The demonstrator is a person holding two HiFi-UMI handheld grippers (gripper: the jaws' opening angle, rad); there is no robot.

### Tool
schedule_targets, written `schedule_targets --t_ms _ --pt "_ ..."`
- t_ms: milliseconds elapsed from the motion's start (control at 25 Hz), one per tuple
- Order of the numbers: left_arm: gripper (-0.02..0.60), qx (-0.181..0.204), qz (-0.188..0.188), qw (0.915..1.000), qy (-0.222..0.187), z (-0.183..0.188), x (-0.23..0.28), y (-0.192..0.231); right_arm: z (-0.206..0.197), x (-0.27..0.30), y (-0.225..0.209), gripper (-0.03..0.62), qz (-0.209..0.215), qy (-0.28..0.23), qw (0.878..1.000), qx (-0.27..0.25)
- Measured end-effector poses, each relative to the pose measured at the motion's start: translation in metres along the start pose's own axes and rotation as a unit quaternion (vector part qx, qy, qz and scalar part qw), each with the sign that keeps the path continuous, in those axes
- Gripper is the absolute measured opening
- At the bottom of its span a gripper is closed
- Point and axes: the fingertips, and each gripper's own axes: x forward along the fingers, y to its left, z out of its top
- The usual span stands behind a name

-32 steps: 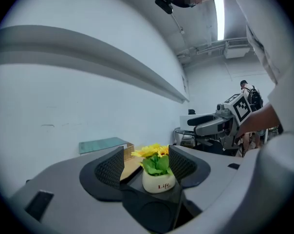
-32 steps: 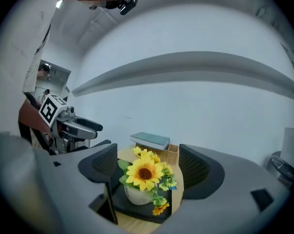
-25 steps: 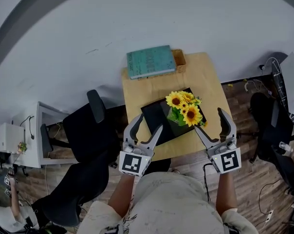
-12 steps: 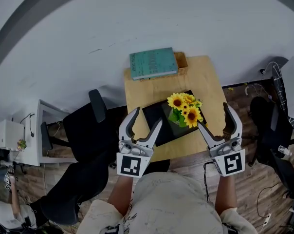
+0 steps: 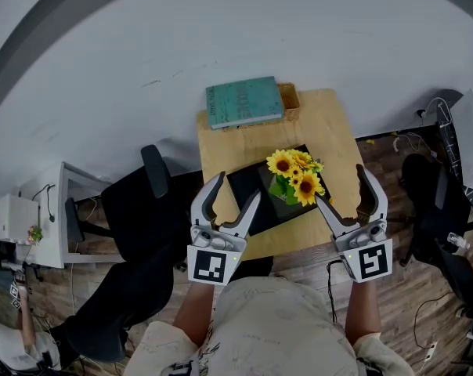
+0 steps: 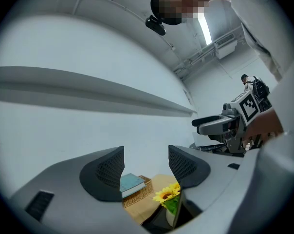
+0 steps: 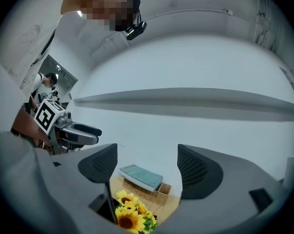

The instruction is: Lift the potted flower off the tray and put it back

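A potted bunch of yellow sunflowers stands on a black tray on a small wooden table. My left gripper is held open above the table's near left edge, nothing between its jaws. My right gripper is open too, just right of the flowers and above the table's near right part. In the left gripper view the flowers show low between the jaws, with the right gripper at the right. The right gripper view shows the flowers at the bottom and the left gripper at the left.
A teal book lies on a wicker basket at the table's far edge. A black office chair stands left of the table, another chair and cables to the right. A grey wall rises behind the table.
Both grippers rose slightly and moved a little apart from a second ago; over the last half second almost nothing moved. The flower pot stayed on the tray.
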Motion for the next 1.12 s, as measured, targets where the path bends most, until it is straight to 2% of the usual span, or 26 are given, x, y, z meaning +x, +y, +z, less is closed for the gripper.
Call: schedule_targets --t_ms 520,560,680,760,880,1000,1120 --pt "0.285 -0.013 -0.001 0.9999 -0.002 0.002 0.0 -0.005 -0.003 -0.001 0.005 0.389 -0.001 0.007 1.0 0.005" --pt "0.285 -0.014 -0.001 0.9999 -0.003 0.002 0.0 -0.006 -0.003 -0.001 0.005 0.374 -0.002 0.005 1.0 0.005" --pt "0.284 -0.015 -0.003 0.9999 -0.001 0.002 -0.001 -0.008 -0.001 -0.003 0.005 0.245 -0.003 0.0 1.0 0.01" --pt "0.267 -0.015 -0.004 0.9999 -0.002 0.002 0.0 -0.009 -0.002 -0.003 0.006 0.202 -0.004 0.001 1.0 0.01" --pt "0.126 -0.014 -0.005 0.9999 -0.004 0.003 0.0 -0.01 -0.003 -0.004 0.005 0.142 -0.006 0.001 1.0 0.011" --pt "0.088 -0.016 -0.006 0.9998 0.001 0.001 0.001 -0.013 -0.004 -0.003 0.004 0.055 -0.008 0.004 1.0 0.012" --pt "0.022 -0.012 -0.008 0.9999 0.005 -0.001 0.002 -0.014 -0.006 -0.003 0.003 0.022 -0.012 0.009 1.0 0.014"
